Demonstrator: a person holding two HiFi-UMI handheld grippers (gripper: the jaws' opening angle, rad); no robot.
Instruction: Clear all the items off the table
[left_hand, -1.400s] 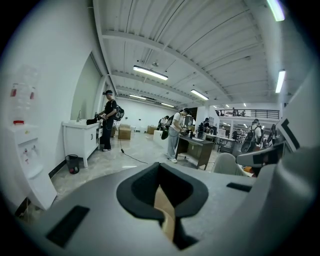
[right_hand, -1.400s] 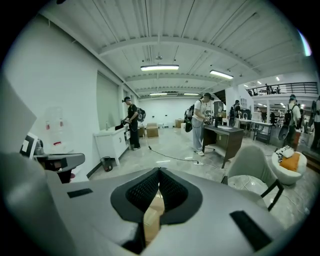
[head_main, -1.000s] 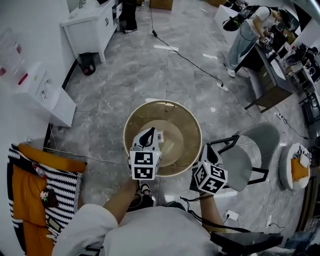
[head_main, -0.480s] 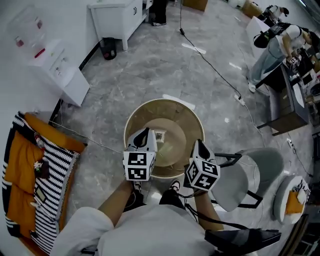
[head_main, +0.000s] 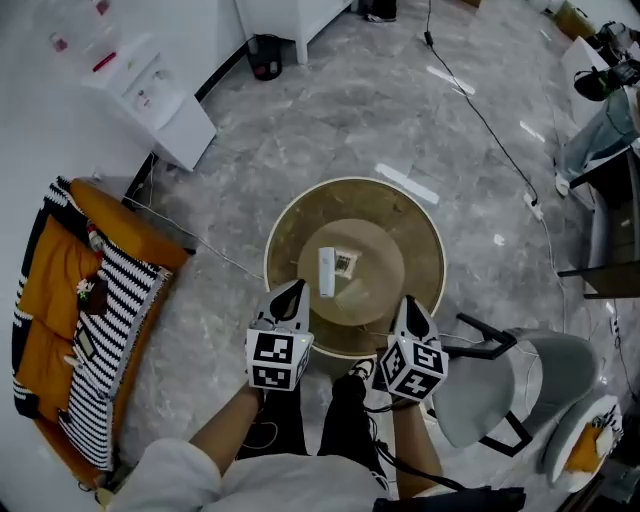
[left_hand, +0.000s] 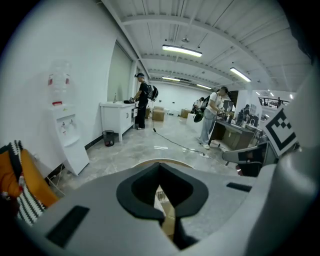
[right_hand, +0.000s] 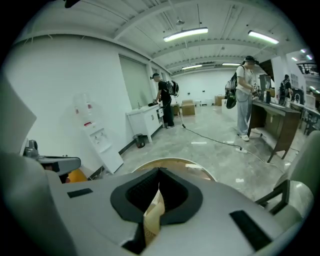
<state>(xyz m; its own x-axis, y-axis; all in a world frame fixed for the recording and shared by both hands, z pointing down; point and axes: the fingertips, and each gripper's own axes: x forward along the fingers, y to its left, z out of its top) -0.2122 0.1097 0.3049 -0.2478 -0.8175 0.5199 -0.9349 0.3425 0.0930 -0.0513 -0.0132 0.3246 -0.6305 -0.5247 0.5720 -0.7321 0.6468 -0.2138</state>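
STEP: reach, judged; unclench left tongs (head_main: 293, 292) first, then straddle the narrow sides | TONGS: left and right tongs (head_main: 409, 308) both clenched, empty, at lower rim of round desk (head_main: 300, 225) | ITEM: white stick-like packet (head_main: 326, 271) flat at desk centre, just beside coded sachet (head_main: 344, 264) — long axis top-to-bottom of frame, ends alike.

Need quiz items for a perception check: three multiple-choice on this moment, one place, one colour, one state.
1. Where does the white item lie? A on the round table; B on the floor; C on the grey chair.
2. Colour of the table top? A blue; B tan; C red.
3. How stands the right gripper? A jaws wide apart; B shut on the white item; C shut, empty.
Key: 1 A, it lies near the table's middle; 2 B, the top shows tan; 3 C, the tips meet with nothing between.
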